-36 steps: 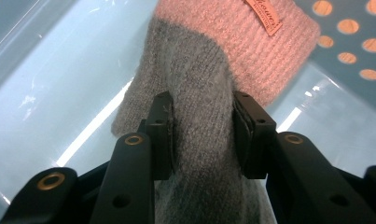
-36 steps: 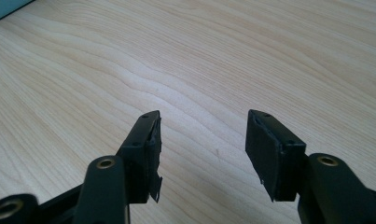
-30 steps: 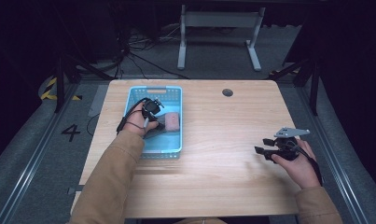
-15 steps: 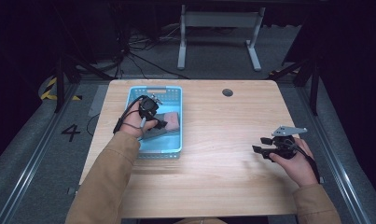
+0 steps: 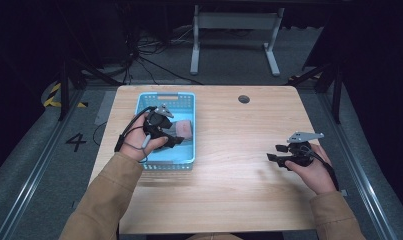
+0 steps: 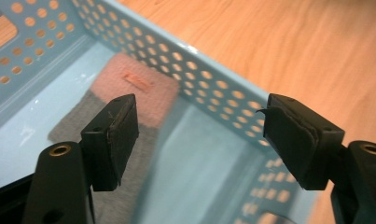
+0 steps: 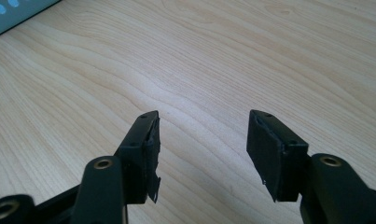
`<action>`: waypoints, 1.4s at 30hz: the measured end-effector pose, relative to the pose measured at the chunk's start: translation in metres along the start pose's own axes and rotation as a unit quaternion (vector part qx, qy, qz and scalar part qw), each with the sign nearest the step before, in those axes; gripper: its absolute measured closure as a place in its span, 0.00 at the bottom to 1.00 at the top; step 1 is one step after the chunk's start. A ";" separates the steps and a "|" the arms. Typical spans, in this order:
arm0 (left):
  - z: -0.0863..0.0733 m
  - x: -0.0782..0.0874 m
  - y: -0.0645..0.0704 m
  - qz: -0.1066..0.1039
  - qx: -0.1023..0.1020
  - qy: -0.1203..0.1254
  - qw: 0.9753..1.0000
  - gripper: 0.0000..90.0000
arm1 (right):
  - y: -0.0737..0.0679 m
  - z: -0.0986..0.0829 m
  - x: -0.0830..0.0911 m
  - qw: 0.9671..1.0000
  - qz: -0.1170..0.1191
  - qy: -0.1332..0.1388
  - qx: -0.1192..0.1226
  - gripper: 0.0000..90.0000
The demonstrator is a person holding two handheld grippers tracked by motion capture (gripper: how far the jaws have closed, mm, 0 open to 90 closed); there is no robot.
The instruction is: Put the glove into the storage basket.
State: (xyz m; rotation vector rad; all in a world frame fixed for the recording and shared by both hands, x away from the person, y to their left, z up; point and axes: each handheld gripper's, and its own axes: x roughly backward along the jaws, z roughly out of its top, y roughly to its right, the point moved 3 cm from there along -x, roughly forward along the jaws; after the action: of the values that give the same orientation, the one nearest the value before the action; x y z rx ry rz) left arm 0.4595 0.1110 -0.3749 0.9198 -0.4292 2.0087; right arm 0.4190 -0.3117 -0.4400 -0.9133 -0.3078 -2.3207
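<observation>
High view, left gripper (image 5: pixel 173 136): held over the blue perforated basket (image 5: pixel 186 102), its jaws pointing across the basket's interior, just above a folded grey and pink cloth (image 5: pixel 181 129).
High view, right gripper (image 5: pixel 281 153): held low over the bare wooden desk (image 5: pixel 239 170), well apart from the basket, jaws pointing toward the desk's middle.
Left gripper view, jaws: spread wide with nothing between them; the left pad (image 6: pixel 122 137) hung over the cloth, the right pad over the basket's perforated wall.
Left gripper view, cloth (image 6: pixel 122 100): lay flat on the basket floor (image 6: pixel 17 144), ahead of and partly under the left jaw; its pink end, carrying a small label, lay farther from the jaws than its grey part.
Left gripper view, basket wall (image 6: pixel 213 93): ran slantwise ahead of the jaws, with bare desk beyond it.
Right gripper view, jaws: parted, gripping nothing, with wood grain showing in the gap between them.
Right gripper view, basket: one corner (image 7: pixel 13 14) lay far ahead of the left jaw.
</observation>
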 end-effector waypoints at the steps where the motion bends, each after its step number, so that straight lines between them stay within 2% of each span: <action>1: 0.000 0.003 0.004 0.001 -0.004 0.001 1.000 0.30 | 0.000 0.001 0.000 1.000 0.001 -0.001 0.001 0.51; 5: -0.003 0.011 0.020 -0.010 -0.009 0.010 1.000 0.30 | 0.000 0.003 -0.003 1.000 0.004 -0.001 0.002 0.51; 10: -0.005 0.016 0.030 -0.006 -0.011 0.015 1.000 0.29 | -0.001 0.006 -0.005 1.000 0.006 -0.002 0.004 0.50; 13: -0.008 0.018 0.035 -0.009 -0.002 0.019 1.000 0.29 | -0.001 0.005 -0.007 1.000 0.009 -0.004 0.005 0.50; 20: -0.021 0.023 0.056 0.001 0.001 0.031 1.000 0.30 | 0.001 0.005 -0.008 1.000 0.008 -0.006 0.002 0.50; 25: -0.036 0.019 0.074 0.002 -0.001 0.041 0.999 0.30 | 0.001 0.006 -0.009 1.000 0.008 -0.008 0.003 0.50; 34: -0.060 0.011 0.097 -0.009 0.025 0.059 0.998 0.30 | 0.002 0.004 -0.009 1.000 0.009 -0.007 0.001 0.50; 36: -0.065 0.009 0.101 -0.005 0.024 0.058 0.998 0.30 | 0.002 0.005 -0.009 1.000 0.009 -0.007 -0.001 0.50; 42: -0.076 0.004 0.109 0.010 0.028 0.078 0.996 0.30 | 0.002 0.005 -0.010 1.000 0.010 -0.008 0.002 0.50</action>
State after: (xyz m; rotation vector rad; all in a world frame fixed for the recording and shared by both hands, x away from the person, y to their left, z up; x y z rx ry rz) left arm 0.3344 0.0962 -0.4189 0.7878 -0.2973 2.1034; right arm 0.4282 -0.3063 -0.4435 -0.9278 -0.3089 -2.2951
